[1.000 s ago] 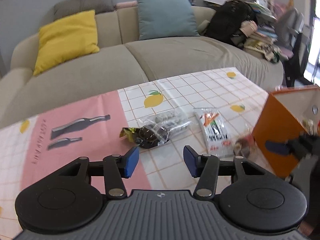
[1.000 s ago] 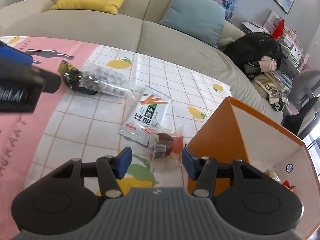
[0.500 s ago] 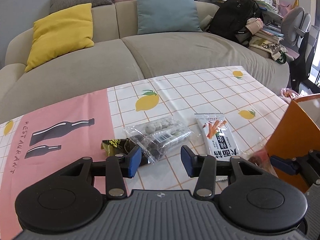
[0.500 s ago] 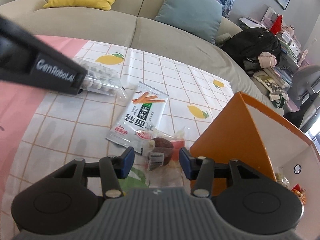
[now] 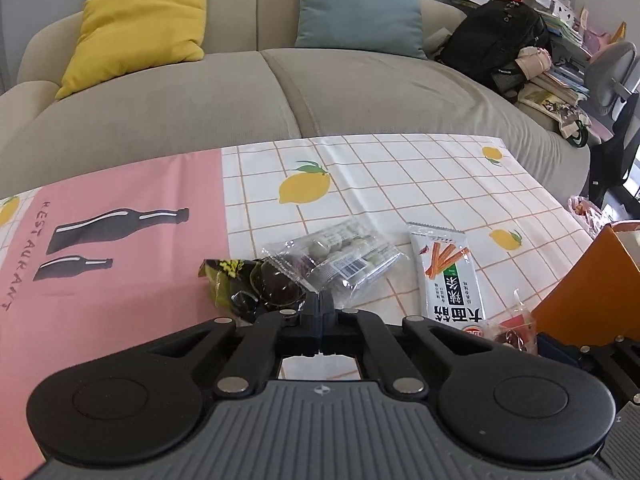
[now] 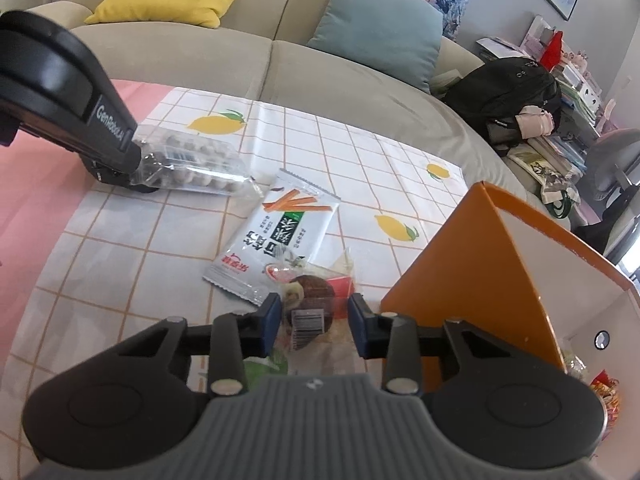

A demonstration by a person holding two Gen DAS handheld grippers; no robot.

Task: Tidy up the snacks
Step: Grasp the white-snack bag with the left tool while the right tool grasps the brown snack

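Lemon-print desk [image 5: 400, 184] carries snacks. Left gripper [image 5: 320, 312] is clenched on a clear plastic pouch of round sweets [image 5: 340, 256]. Right gripper [image 6: 314, 318] is closing around a clear-wrapped brown cake [image 6: 312, 296].

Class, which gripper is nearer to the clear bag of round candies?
Left. The left gripper is shut on the clear bag of round candies; the right gripper, closing around a brown snack, is farther away.

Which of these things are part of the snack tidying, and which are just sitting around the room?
Part of the job:
- clear bag of round sweets
- dark green packet
- white stick-snack packet
- small brown wrapped snack
- orange box

Just lying about:
- yellow cushion
- blue cushion
- black backpack
- sofa
- lemon tablecloth
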